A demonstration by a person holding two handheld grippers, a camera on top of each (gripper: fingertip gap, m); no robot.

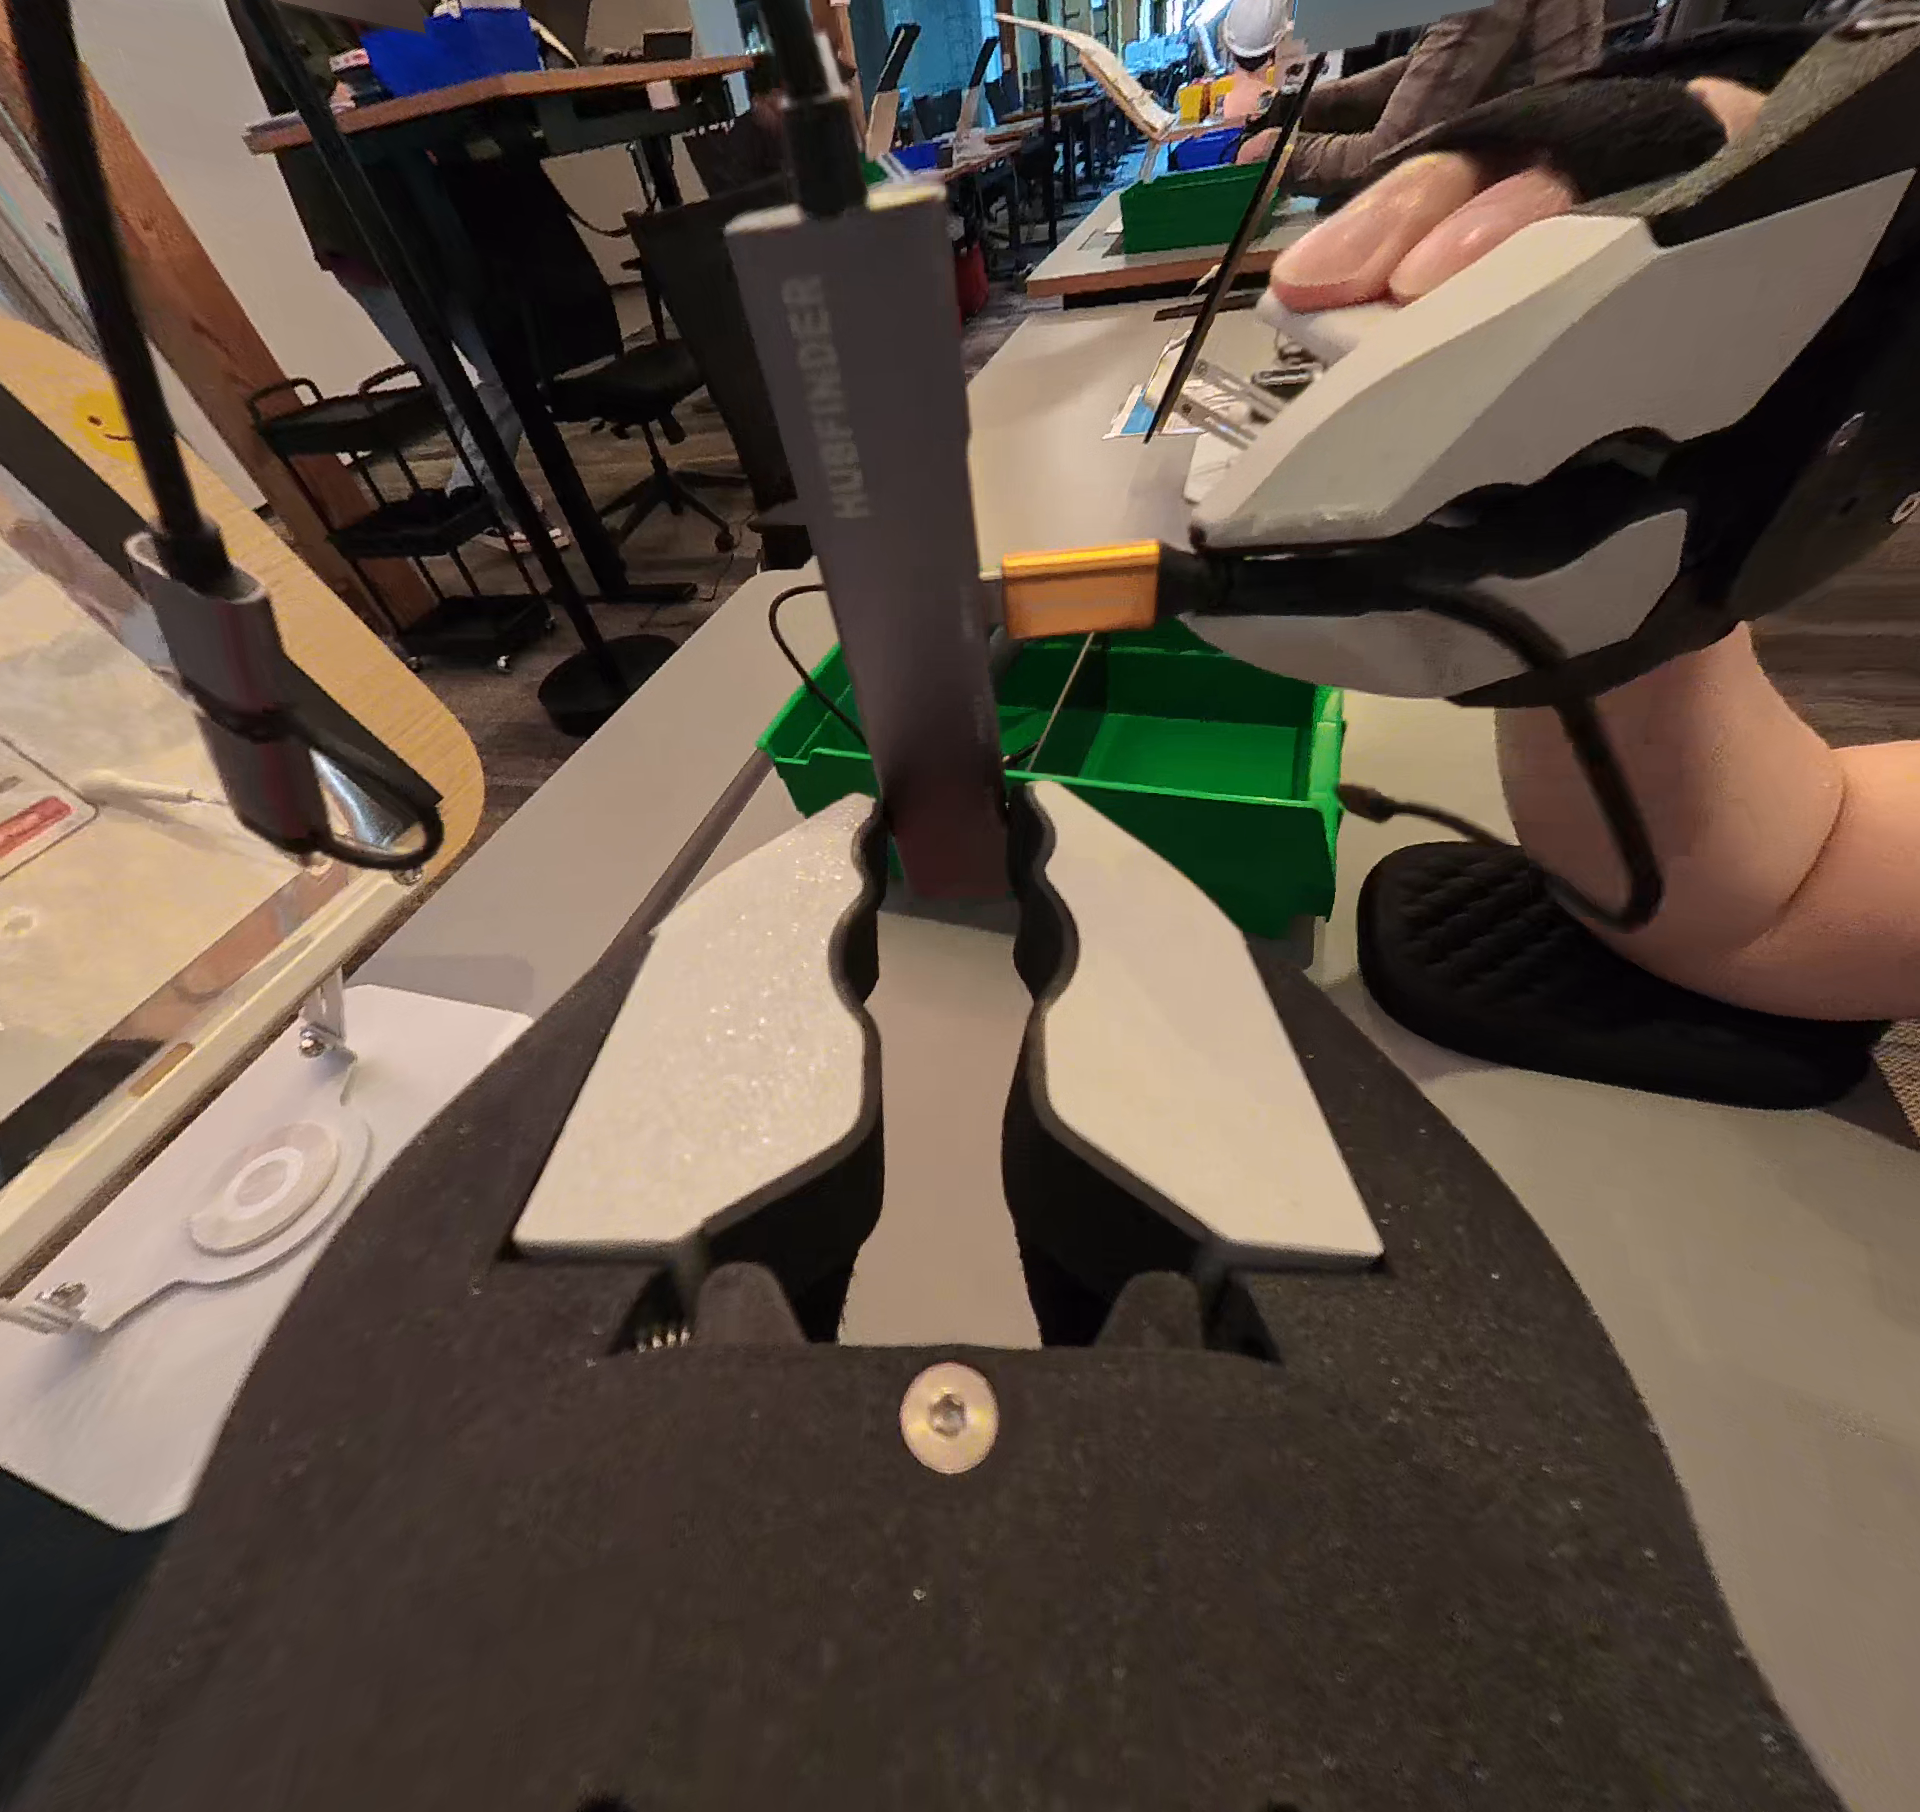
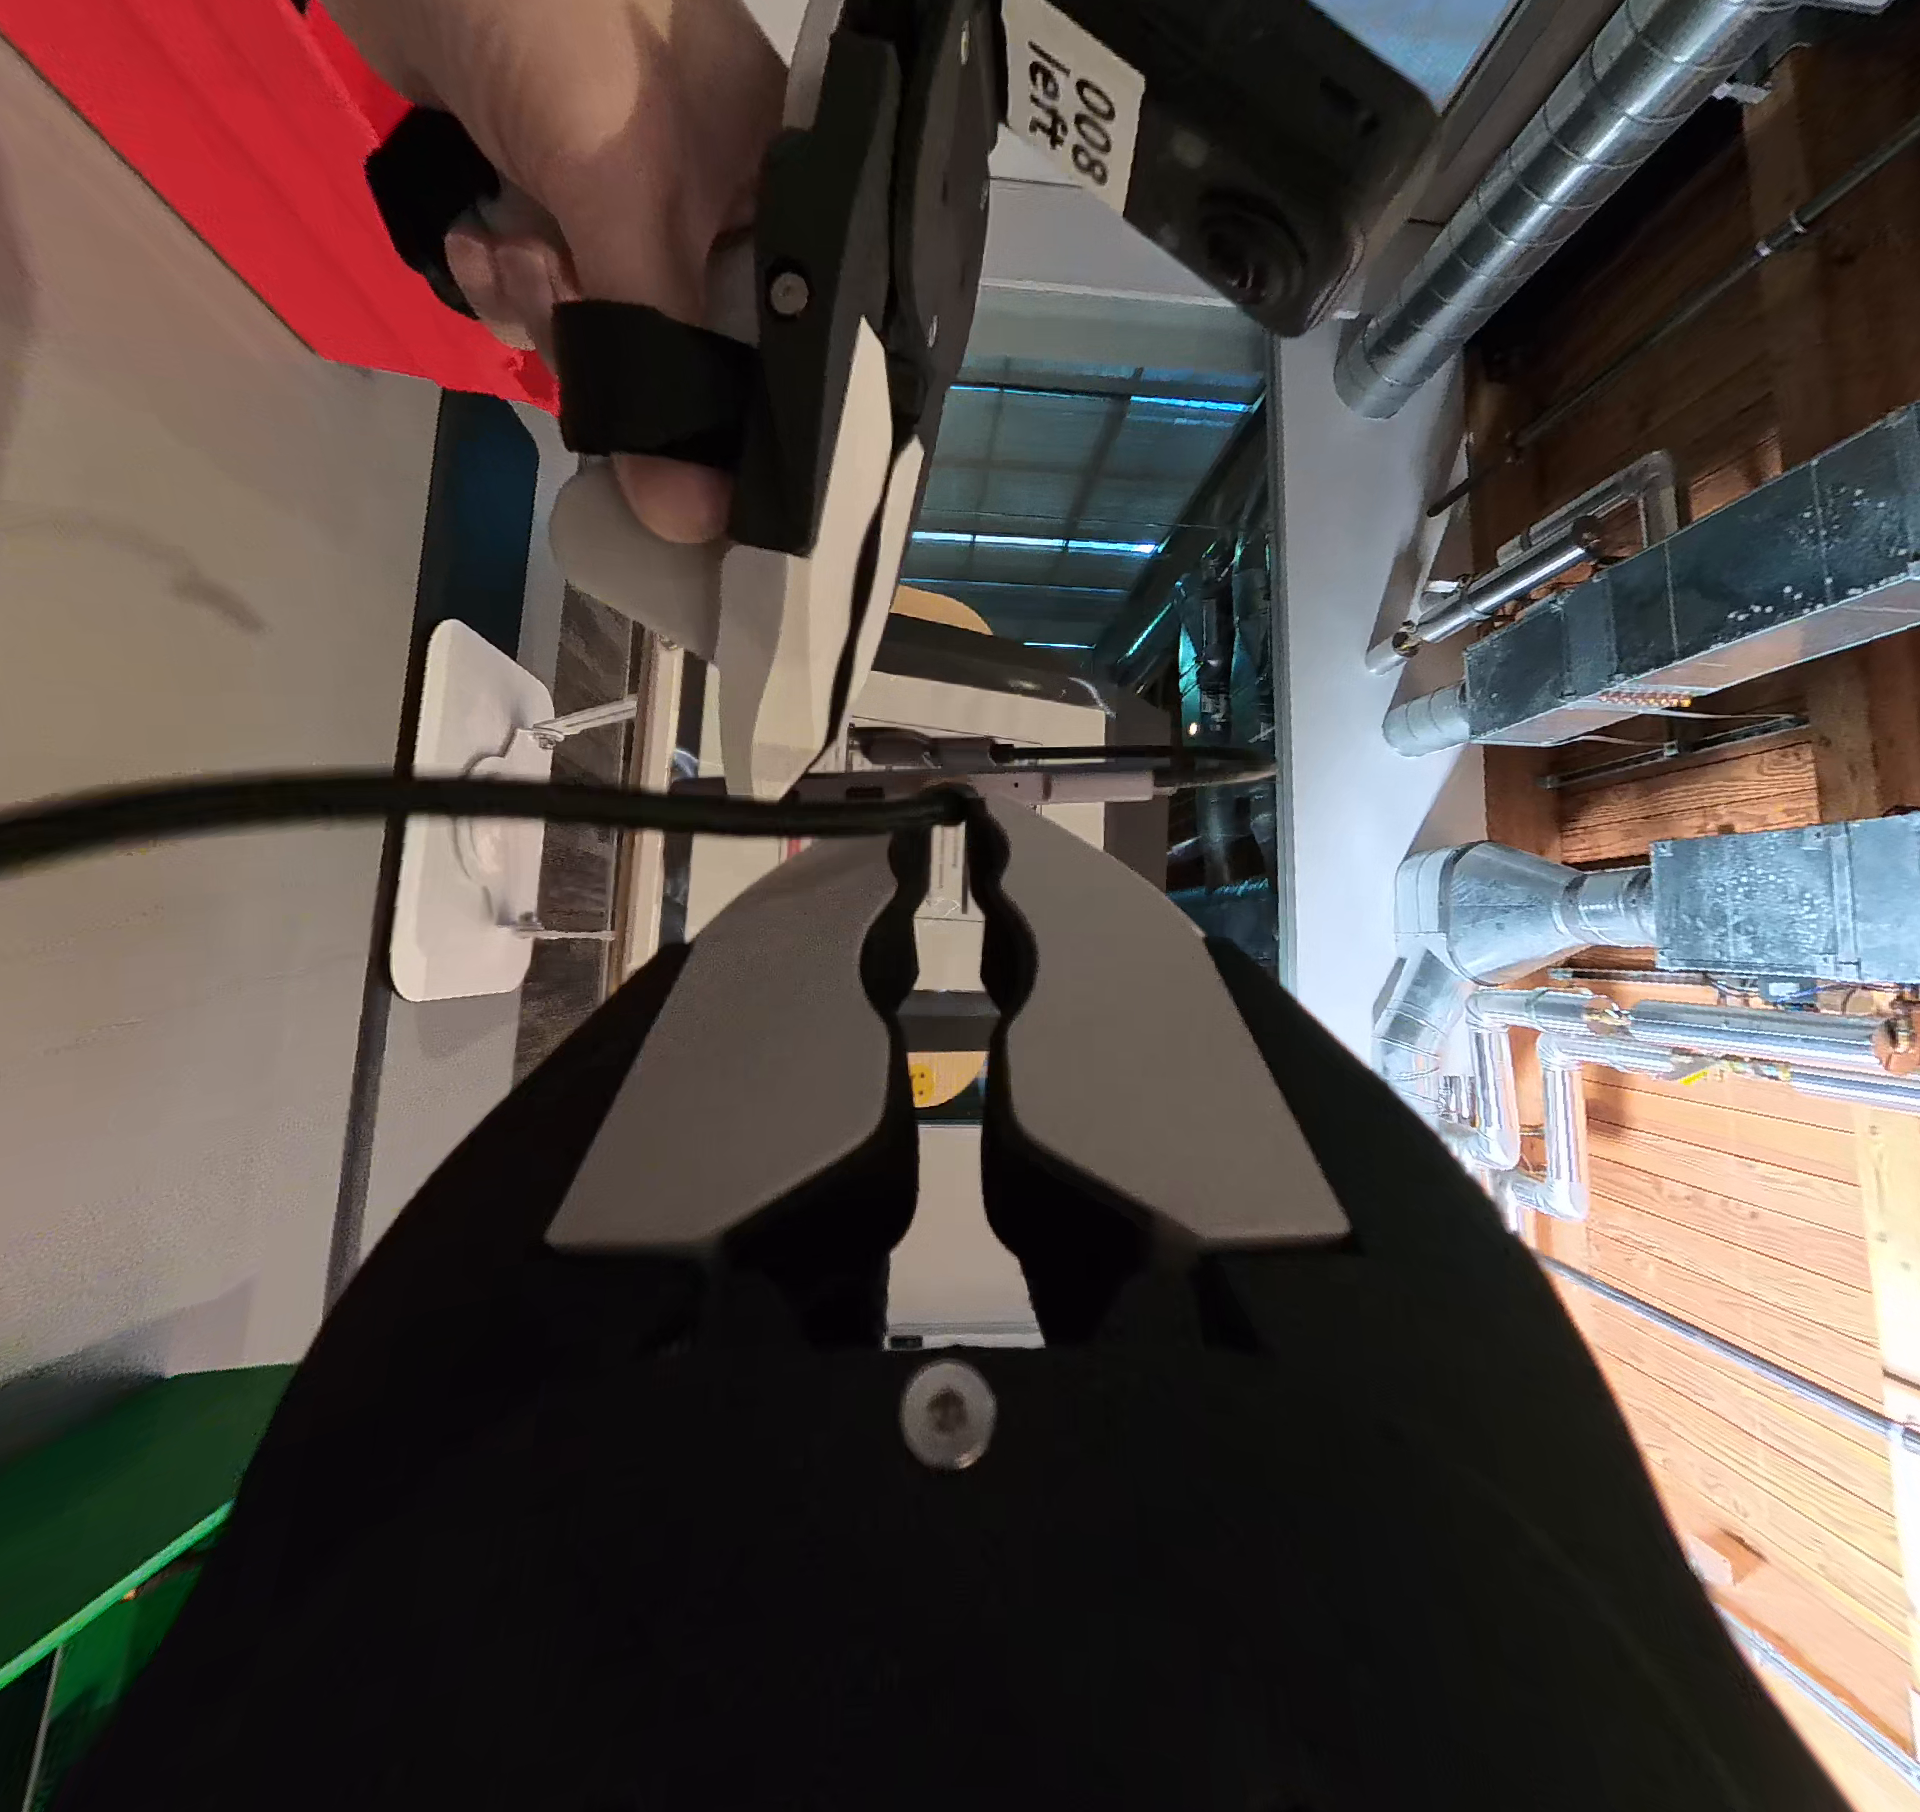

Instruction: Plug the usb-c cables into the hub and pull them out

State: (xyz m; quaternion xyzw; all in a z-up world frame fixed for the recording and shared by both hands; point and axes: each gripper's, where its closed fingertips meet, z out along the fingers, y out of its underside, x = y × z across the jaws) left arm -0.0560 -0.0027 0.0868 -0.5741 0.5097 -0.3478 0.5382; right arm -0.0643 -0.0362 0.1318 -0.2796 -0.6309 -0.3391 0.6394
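Observation:
My left gripper [image 1: 945,853] is shut on the lower end of a long grey hub [image 1: 862,474] and holds it upright above the table. The hub's own black cable [image 1: 790,48] leaves its top end. My right gripper [image 1: 1195,573] comes in from the right, shut on a black cable just behind its orange usb-c plug [image 1: 1081,588]. The plug's metal tip meets the hub's right edge; I cannot tell how deep it sits. In the right wrist view the right gripper [image 2: 940,822] pinches the black cable [image 2: 416,798] against the thin hub [image 2: 1039,788].
A green bin [image 1: 1174,786] stands right behind the hub on the grey table [image 1: 1662,1347]. A black padded rest [image 1: 1507,962] lies under the right wrist. A grey connector [image 1: 239,713] hangs at the left above a white mount plate [image 1: 156,1347]. A red bin [image 2: 208,100] is nearby.

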